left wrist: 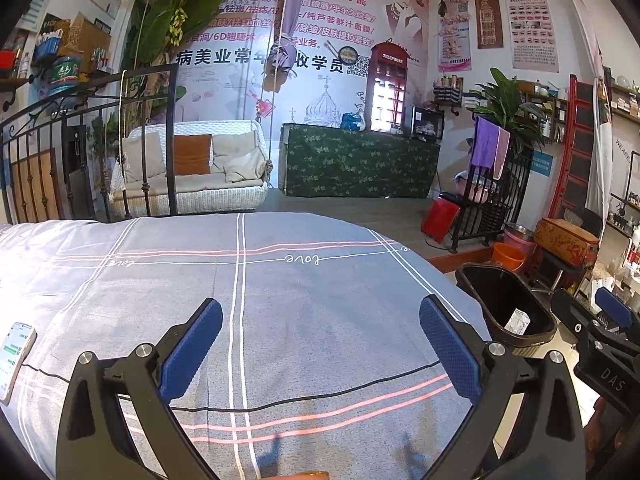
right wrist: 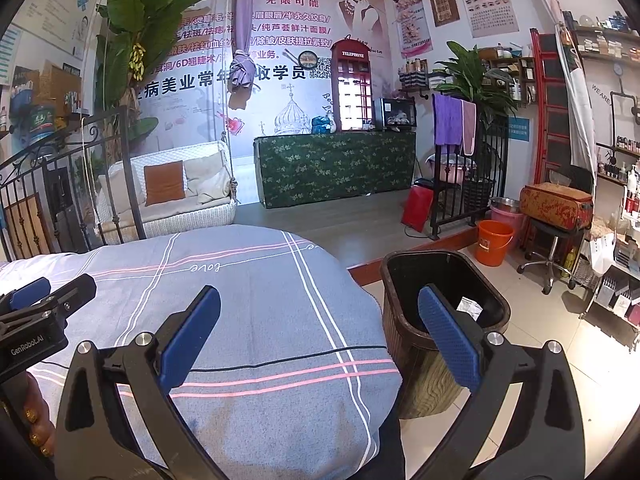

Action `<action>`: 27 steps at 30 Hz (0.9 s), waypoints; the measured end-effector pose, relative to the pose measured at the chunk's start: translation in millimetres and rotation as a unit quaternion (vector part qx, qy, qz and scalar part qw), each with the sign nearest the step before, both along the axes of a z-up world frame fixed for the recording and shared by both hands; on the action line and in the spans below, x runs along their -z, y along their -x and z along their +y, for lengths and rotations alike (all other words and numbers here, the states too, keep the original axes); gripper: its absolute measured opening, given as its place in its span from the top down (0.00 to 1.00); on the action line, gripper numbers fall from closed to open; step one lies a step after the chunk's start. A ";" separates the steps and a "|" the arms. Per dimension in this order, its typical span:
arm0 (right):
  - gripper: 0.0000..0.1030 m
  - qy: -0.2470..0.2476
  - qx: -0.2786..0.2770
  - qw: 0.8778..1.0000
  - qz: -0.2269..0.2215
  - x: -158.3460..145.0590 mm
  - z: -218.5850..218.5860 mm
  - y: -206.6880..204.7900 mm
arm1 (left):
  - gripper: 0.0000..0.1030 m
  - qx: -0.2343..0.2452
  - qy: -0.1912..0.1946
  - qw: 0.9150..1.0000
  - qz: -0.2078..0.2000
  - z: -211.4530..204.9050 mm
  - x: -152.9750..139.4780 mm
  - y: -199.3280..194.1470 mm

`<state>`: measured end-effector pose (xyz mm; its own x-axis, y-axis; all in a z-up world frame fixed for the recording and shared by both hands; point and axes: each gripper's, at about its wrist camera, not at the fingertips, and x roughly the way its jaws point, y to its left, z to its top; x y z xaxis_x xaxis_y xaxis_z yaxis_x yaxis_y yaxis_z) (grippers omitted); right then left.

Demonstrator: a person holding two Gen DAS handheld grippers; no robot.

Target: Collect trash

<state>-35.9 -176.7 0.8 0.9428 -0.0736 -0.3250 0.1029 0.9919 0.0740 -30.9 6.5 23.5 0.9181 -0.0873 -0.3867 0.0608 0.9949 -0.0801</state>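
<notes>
Trash in sight amounts to one white paper scrap [right wrist: 470,307], lying down inside the dark bin [right wrist: 404,280] that stands on the tiled floor just beside the corner of the bed [right wrist: 256,312]. From the left wrist view the same scrap [left wrist: 517,321] rests against the bin's [left wrist: 472,280] inner wall. It looks like a thin printed slip: very light, limp, easily creased, and not fragile. If such a piece had to be lifted, a pinch across a raised edge or fold would suit best, since flat paper gives the pads little to bite on and a slack grip would let it flutter away.

No other litter shows on the grey checked bedspread; a phone [left wrist: 14,356] lies at its left edge with a thin black cable [left wrist: 320,394] running across the cover, and neither reads as rubbish. I judge the collecting close to finished, or the search for more not yet fruitful.

Both claws are spread wide and carry nothing. The left claw [left wrist: 320,350] hovers over the bed's middle; the right claw [right wrist: 320,346] hangs over the bed corner, its right finger [right wrist: 448,336] in front of the bin opening.
</notes>
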 end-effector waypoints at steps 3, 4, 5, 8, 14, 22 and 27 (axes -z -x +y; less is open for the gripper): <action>0.05 -0.001 0.000 1.000 0.000 -0.3 -0.2 0.6 | 0.05 0.001 0.000 1.000 -0.001 -0.6 -0.3 0.5; 0.05 -0.001 0.000 1.000 0.000 -0.1 -0.2 0.8 | 0.05 0.000 -0.001 1.000 -0.001 -0.6 -0.3 0.5; 0.05 0.000 0.000 1.000 0.000 -0.3 -0.4 0.7 | 0.05 0.001 -0.001 1.000 -0.001 -0.8 -0.4 0.5; 0.05 0.000 0.000 1.000 0.001 -0.4 -0.1 0.5 | 0.05 0.000 -0.001 1.000 -0.001 -1.9 -0.6 0.8; 0.05 -0.002 0.001 1.000 0.001 1.0 0.3 0.9 | 0.05 0.002 -0.001 1.000 -0.001 -2.6 -0.9 0.5; 0.05 -0.002 0.002 1.000 0.002 1.6 0.5 1.2 | 0.05 0.000 -0.001 1.000 -0.001 -5.3 -0.9 2.4; 0.05 -0.003 0.002 1.000 0.002 1.9 0.3 1.3 | 0.05 0.002 -0.001 1.000 0.000 -6.2 -1.0 1.7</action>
